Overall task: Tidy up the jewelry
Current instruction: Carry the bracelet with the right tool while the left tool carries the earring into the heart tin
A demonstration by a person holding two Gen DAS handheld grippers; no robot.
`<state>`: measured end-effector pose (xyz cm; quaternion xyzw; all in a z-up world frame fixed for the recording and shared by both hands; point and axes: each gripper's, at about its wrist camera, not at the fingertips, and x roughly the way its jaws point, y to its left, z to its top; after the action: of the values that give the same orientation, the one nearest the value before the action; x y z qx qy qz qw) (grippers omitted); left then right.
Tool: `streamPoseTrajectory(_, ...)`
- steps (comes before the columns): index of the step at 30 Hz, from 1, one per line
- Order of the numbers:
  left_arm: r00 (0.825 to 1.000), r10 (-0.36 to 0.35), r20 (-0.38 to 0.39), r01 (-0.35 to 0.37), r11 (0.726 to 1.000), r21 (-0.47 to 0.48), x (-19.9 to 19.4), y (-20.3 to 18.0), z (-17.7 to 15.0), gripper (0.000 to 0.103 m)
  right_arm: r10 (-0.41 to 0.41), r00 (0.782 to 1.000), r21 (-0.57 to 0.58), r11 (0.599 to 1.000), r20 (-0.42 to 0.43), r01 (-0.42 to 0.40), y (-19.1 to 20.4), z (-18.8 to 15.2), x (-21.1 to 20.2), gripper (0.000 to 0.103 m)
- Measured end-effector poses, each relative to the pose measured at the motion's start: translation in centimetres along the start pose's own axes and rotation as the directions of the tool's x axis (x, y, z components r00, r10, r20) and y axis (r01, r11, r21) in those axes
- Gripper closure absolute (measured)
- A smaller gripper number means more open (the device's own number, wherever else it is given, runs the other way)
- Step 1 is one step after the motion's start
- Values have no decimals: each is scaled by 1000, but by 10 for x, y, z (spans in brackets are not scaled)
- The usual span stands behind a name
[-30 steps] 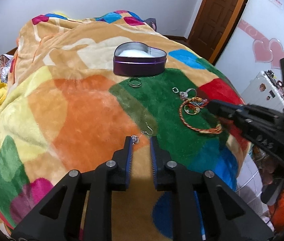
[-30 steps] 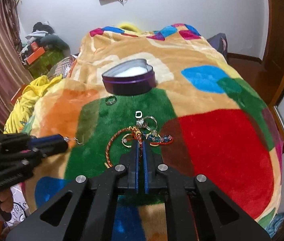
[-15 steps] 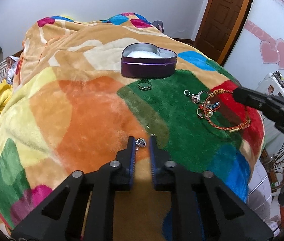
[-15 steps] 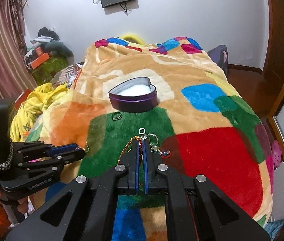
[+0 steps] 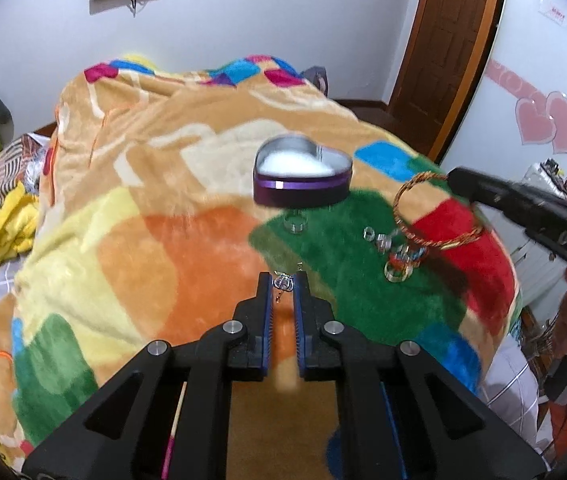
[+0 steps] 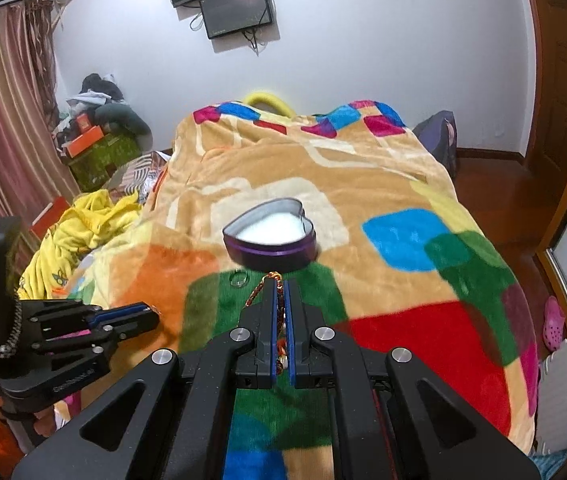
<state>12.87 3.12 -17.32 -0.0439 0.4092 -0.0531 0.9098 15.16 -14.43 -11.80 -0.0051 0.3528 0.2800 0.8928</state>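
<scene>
A purple heart-shaped tin [image 5: 302,177] with white lining sits open on the colourful blanket; it also shows in the right wrist view [image 6: 270,240]. My left gripper [image 5: 283,280] is shut on a small silver earring [image 5: 282,282], lifted above the blanket. My right gripper [image 6: 281,283] is shut on an orange-gold braided bracelet [image 6: 279,300], which hangs in the air in the left wrist view [image 5: 427,216], right of the tin. A silver ring [image 5: 295,224] lies just before the tin. Several small rings and beads [image 5: 397,254] lie on the green patch.
The blanket [image 6: 383,184] covers a bed that drops off at the near and right edges. Yellow clothes [image 6: 79,220] and boxes lie left of the bed. A wooden door [image 5: 451,40] stands at the back right.
Both grippers rose from the blanket. The left one closed on the earring and lifted it. The right one lifted the bracelet clear of the other jewelry, toward the tin.
</scene>
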Motion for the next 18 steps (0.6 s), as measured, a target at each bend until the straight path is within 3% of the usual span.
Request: streamPoseTrajectory(18, 991, -7, 134, 5, 1000, 18, 10, 6, 72, 94, 22, 999, -24, 999, 40, -21, -6, 44, 31, 100)
